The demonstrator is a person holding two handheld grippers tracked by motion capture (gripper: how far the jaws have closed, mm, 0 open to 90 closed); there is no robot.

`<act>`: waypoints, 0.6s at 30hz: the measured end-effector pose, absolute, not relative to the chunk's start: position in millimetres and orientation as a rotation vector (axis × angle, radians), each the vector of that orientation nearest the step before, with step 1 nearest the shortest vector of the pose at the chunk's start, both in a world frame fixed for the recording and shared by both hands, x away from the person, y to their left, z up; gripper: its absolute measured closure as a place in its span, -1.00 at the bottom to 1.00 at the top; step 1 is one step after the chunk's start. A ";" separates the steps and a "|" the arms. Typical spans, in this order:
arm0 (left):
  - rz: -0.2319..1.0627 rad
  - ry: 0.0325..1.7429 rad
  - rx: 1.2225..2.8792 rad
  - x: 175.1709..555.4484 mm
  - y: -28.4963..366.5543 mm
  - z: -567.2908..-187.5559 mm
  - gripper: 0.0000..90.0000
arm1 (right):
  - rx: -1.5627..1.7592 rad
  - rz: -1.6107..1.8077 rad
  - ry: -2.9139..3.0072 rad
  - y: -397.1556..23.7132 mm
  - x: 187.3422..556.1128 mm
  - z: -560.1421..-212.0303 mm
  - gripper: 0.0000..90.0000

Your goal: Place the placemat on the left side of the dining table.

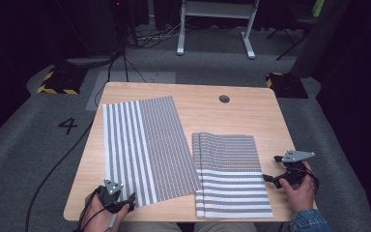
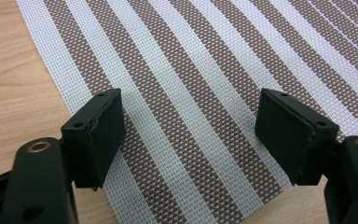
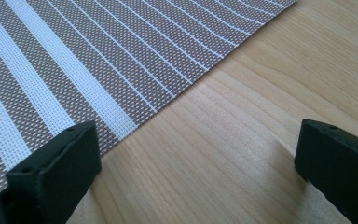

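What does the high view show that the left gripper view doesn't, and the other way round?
High view alone: the whole wooden table with its round hole, the stack of striped mats on the right, the right gripper beside that stack, both hands, and the floor with the number 4.

Left gripper view alone: the left mat's woven mesh up close and the open jaws over its corner.

Both: the left striped mat, the left gripper and bare wood.
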State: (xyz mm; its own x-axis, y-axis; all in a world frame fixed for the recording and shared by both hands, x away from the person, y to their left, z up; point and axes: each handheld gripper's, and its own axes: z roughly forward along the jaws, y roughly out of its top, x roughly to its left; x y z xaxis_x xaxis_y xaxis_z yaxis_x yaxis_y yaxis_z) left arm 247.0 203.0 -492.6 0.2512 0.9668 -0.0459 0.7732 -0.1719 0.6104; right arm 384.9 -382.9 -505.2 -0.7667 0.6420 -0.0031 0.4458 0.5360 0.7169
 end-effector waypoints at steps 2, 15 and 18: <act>0.485 1.576 2.001 249.5 202.1 -492.4 -0.39 | 0.910 1.059 2.510 -382.9 384.9 -505.2 -0.99; 0.499 1.507 1.957 261.8 228.8 -479.9 0.85 | 0.911 1.059 2.510 -382.9 384.8 -505.2 -0.99; 0.528 1.499 1.957 267.5 238.6 -470.9 0.88 | 0.911 1.059 2.510 -382.8 384.8 -505.2 -0.99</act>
